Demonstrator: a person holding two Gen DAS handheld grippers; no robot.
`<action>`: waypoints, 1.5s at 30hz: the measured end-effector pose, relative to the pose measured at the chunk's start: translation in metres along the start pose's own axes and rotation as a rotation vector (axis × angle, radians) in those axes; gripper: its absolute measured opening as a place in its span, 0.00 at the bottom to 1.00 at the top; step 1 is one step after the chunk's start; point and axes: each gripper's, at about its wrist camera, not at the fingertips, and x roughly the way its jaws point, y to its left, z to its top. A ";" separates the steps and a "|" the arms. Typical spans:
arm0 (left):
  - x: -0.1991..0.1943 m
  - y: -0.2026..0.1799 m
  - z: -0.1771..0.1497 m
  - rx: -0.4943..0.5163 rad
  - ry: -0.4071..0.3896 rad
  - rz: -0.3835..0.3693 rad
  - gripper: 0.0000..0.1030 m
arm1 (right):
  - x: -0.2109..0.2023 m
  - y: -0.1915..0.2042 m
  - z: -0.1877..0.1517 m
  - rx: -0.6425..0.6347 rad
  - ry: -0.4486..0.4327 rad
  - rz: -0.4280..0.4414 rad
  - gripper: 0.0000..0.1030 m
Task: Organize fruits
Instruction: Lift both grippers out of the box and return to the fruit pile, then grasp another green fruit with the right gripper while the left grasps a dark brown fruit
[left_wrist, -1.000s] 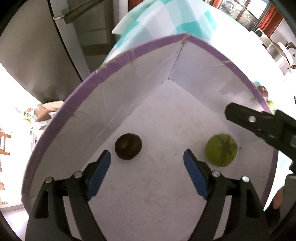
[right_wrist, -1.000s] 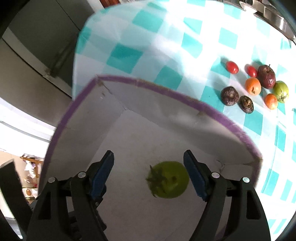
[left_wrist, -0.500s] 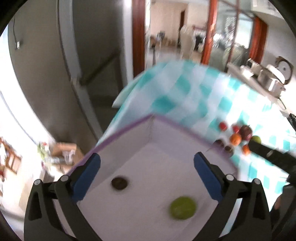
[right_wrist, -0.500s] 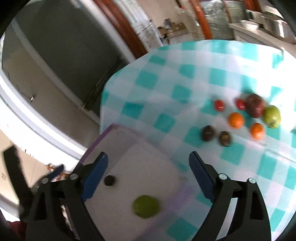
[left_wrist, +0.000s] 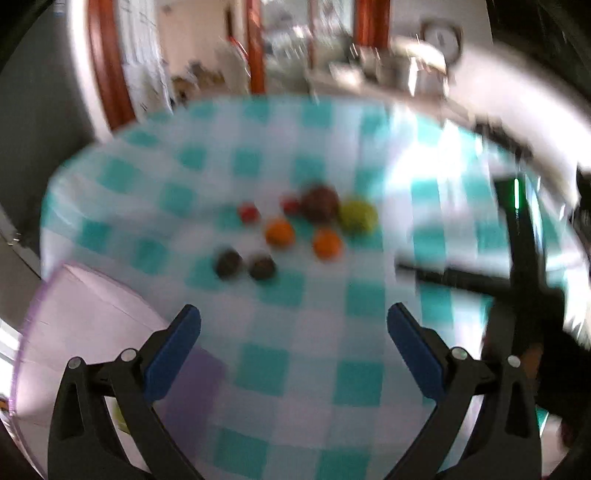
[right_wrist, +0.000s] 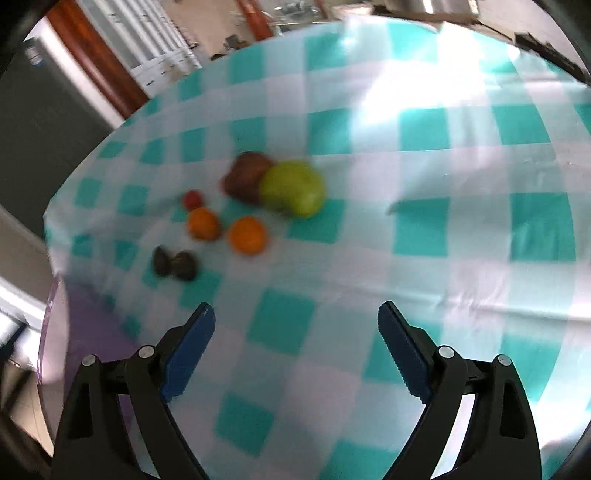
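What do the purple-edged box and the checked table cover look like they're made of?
The box looks like white cardboard: flat matte panels with a fold crease and a purple rim that may be tape. The table cover seems a soft cloth or thin plastic sheet: it shows wrinkles and a glossy glare patch. Motion blur leaves both uncertain.

Fruits (left_wrist: 295, 232) cluster near the middle of the table (left_wrist: 369, 166); the box (left_wrist: 92, 314) sits at its near-left edge, well apart.

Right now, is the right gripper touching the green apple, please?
Apart. The right wrist view shows the right gripper open, with bare tablecloth between it and the green apple.
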 end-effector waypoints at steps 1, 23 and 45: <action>0.012 -0.004 -0.009 0.007 0.029 0.002 0.98 | 0.007 -0.004 0.010 -0.010 -0.002 -0.003 0.85; 0.110 0.010 -0.060 -0.125 0.298 0.048 0.98 | 0.131 0.041 0.078 -0.746 0.128 -0.002 0.78; 0.203 0.055 0.037 -0.348 0.162 0.207 0.91 | 0.071 -0.045 0.032 -0.237 -0.005 0.071 0.60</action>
